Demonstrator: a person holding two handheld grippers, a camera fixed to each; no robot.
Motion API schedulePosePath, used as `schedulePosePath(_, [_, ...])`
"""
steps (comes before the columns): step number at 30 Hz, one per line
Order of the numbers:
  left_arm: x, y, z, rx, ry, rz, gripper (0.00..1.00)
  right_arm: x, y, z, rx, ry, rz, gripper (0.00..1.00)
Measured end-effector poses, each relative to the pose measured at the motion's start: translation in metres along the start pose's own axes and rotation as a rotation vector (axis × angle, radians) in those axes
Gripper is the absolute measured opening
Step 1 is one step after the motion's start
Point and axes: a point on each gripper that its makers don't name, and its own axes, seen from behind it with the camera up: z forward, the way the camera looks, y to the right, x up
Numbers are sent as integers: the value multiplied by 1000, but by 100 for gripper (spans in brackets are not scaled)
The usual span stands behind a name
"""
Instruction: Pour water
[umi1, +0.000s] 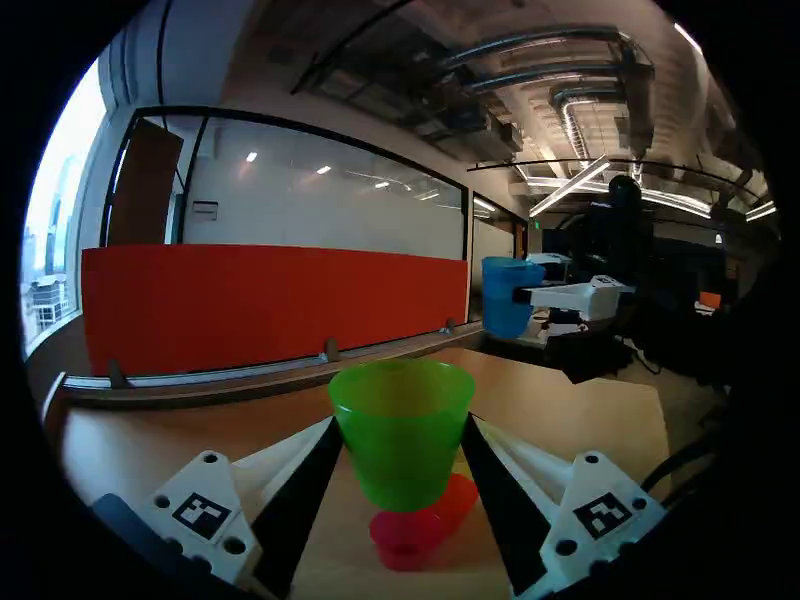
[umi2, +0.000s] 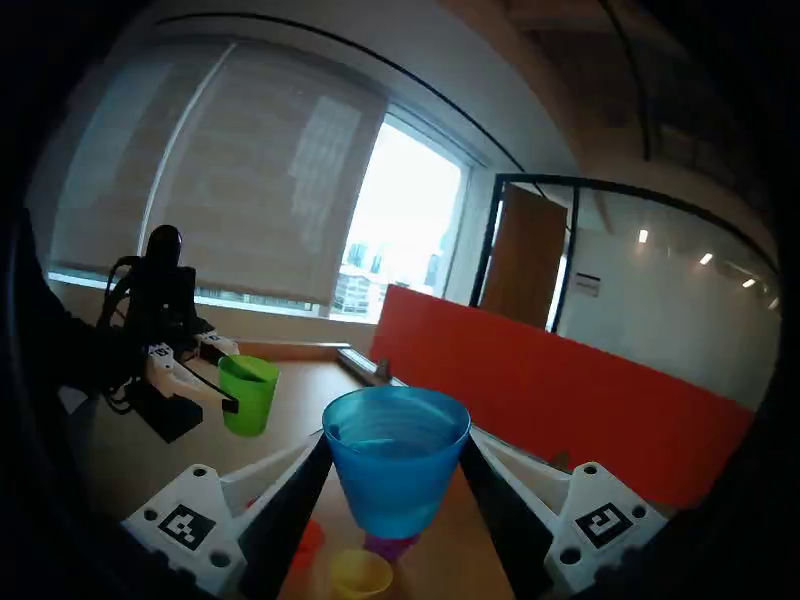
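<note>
Left gripper view: foot of the green cup (umi1: 402, 455) in front of two small red cups (umi1: 405, 540) lying under the jaws, both half hidden; inside of the cup impossible to see. Jaws of the left gripper (umi1: 402, 422) narrow, pressing the green cup from both sides, upright between them. Underneath, a wooden table (umi1: 560, 400); beyond the jaws an orange partition (umi1: 250, 300), a glass wall and ceiling pipes. Far ahead, right of the jaws, the right gripper (umi1: 525, 296) with one blue cup (umi1: 503, 290), small and not sharp. Right gripper view: blue cup clamped upright between narrow jaws, liquid level hard to judge. Under the jaws three small cups, a yellow cup (umi2: 360, 573), a purple cup (umi2: 392, 546) and an orange cup (umi2: 308, 540), all partly covered. Behind, a bright window (umi2: 405, 220) with a blind. Ahead, left of the jaws, the green cup in the left gripper.
</note>
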Motion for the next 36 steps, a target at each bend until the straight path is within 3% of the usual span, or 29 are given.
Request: schedulePosePath(36, [-10, 17, 5, -87, -9, 0, 82, 26, -21, 26, 105, 4, -187, 89])
